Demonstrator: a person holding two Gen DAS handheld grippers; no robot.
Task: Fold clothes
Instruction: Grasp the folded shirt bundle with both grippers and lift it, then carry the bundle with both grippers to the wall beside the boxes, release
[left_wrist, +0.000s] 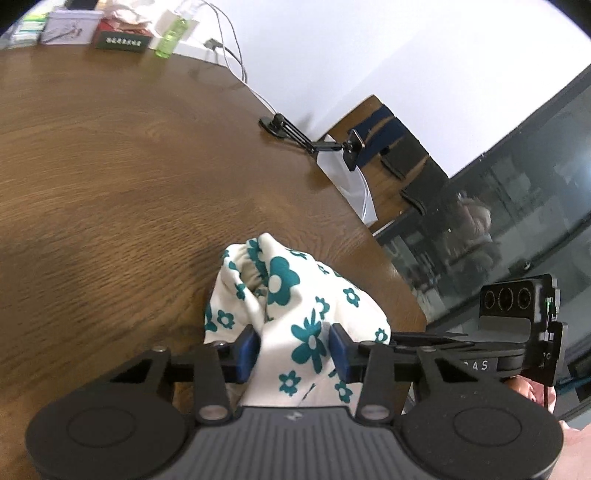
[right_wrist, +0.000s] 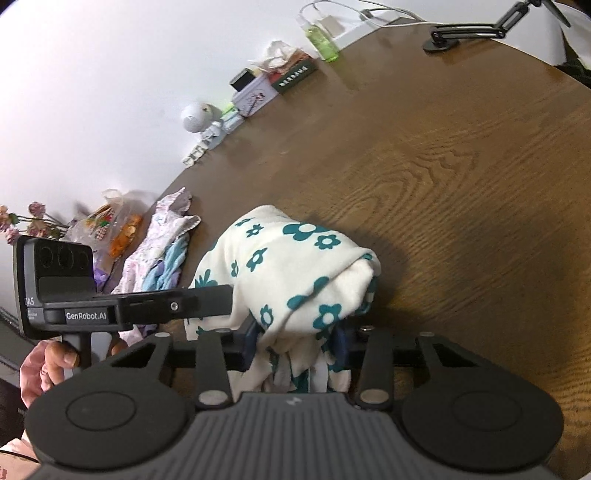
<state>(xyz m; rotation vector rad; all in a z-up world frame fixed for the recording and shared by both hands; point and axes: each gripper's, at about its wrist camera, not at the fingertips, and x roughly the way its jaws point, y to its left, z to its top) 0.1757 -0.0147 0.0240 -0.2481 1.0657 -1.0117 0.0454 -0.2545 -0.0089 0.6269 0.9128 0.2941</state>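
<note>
A white garment with teal flowers (left_wrist: 291, 295) is bunched up above the brown wooden table (left_wrist: 110, 177). My left gripper (left_wrist: 295, 350) is shut on a fold of it, blue pads pressing the cloth from both sides. In the right wrist view the same garment (right_wrist: 295, 266) drapes over my right gripper (right_wrist: 297, 341), which is shut on another part of it. The left gripper's body (right_wrist: 110, 306) shows at the left of that view, held by a hand (right_wrist: 48, 365). The right gripper's body (left_wrist: 517, 332) appears at the right of the left wrist view.
A pile of pastel clothes (right_wrist: 159, 243) and a plastic bag of snacks (right_wrist: 110, 225) lie at the table's left side. Boxes (left_wrist: 118, 37), a green bottle (left_wrist: 170, 38), cables and a black phone holder (left_wrist: 314, 140) line the far edge. A chair (left_wrist: 388, 147) stands beyond the table.
</note>
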